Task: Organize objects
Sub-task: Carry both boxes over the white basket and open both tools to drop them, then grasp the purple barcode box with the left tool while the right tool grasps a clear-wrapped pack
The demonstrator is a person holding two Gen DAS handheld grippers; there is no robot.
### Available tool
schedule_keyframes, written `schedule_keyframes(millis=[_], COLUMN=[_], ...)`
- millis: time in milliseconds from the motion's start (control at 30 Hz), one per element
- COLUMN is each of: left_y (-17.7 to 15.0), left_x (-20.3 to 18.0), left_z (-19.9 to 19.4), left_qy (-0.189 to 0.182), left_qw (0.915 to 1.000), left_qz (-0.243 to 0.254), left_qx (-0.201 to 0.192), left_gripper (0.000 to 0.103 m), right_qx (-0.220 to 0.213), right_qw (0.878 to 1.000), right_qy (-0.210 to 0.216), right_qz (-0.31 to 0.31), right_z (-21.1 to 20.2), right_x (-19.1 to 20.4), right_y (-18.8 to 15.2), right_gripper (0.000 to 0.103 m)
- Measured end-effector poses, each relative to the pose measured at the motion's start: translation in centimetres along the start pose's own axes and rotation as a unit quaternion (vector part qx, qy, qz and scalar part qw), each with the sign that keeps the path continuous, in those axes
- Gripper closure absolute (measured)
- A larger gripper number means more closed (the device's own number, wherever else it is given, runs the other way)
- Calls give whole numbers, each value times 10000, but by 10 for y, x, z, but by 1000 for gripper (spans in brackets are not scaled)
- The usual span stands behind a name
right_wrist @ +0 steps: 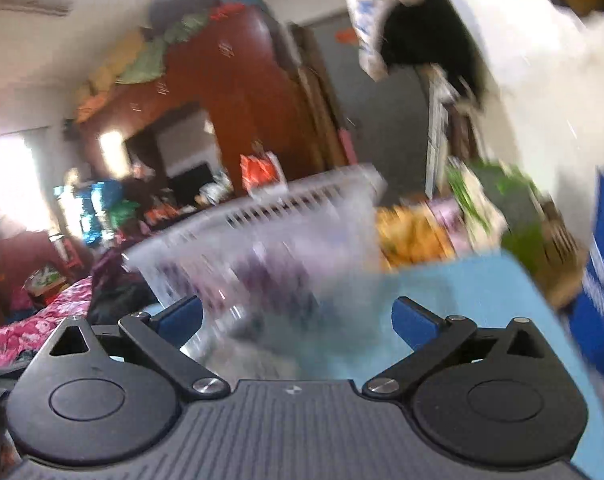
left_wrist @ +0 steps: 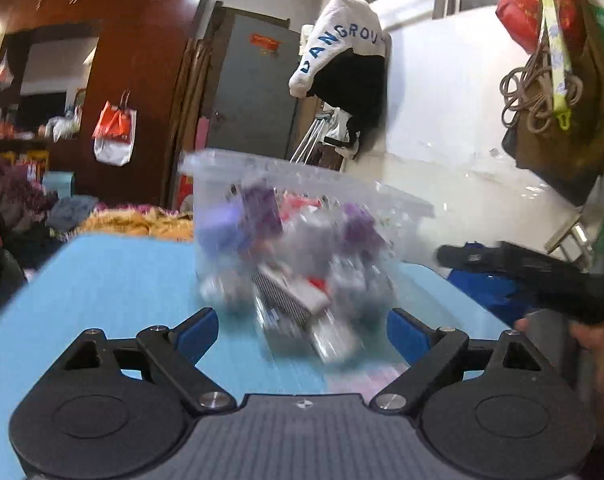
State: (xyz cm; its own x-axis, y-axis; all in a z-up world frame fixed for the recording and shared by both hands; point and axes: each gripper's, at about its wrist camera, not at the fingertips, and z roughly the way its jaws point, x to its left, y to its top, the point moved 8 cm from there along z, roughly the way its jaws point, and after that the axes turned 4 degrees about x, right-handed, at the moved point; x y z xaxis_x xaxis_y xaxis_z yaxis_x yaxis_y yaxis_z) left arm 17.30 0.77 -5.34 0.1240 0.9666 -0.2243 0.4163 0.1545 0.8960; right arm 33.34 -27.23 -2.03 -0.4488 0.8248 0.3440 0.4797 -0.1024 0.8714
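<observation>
A clear plastic bin (left_wrist: 302, 220) stands on the light blue table (left_wrist: 122, 280), blurred by motion. Inside it lie several small packs, purple (left_wrist: 262, 208) and white, plus a silver-striped one (left_wrist: 290, 300) low at the front. My left gripper (left_wrist: 302, 320) is open just in front of the bin, its blue pads (left_wrist: 200, 332) apart from the walls. My right gripper (right_wrist: 298, 308) is open too, with the bin (right_wrist: 270, 232) ahead and slightly left. The left wrist view shows the right gripper (left_wrist: 461, 258) coming in from the right, held by a hand (left_wrist: 597, 344).
A blue cloth (left_wrist: 485, 288) lies at the table's right edge. A white garment with blue letters (left_wrist: 341, 48) and a brown bag (left_wrist: 557, 128) hang on the wall behind. A dark red wardrobe (left_wrist: 142, 60) and piled clothes (left_wrist: 134, 220) lie beyond the table's far edge.
</observation>
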Motion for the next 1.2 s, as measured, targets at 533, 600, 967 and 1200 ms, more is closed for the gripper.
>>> schedule_keyframes(millis=[533, 600, 967, 1200], left_y=[-45, -43, -29, -30], left_x=[-36, -34, -17, -16], left_z=[26, 21, 6, 6], left_qy=[-54, 31, 39, -14], left_qw=[9981, 9982, 9993, 9994], left_qz=[402, 495, 368, 334], left_qx=[466, 337, 67, 50], left_gripper=[35, 35, 35, 35], right_qx=[717, 743, 1153, 1501], right_qw=[9958, 9953, 9932, 9886], right_qy=[41, 65, 34, 73], right_qz=[-576, -623, -136, -73], right_z=[13, 15, 40, 60], right_x=[20, 24, 26, 26], right_y=[-21, -22, -18, -22], right_gripper=[0, 0, 0, 15])
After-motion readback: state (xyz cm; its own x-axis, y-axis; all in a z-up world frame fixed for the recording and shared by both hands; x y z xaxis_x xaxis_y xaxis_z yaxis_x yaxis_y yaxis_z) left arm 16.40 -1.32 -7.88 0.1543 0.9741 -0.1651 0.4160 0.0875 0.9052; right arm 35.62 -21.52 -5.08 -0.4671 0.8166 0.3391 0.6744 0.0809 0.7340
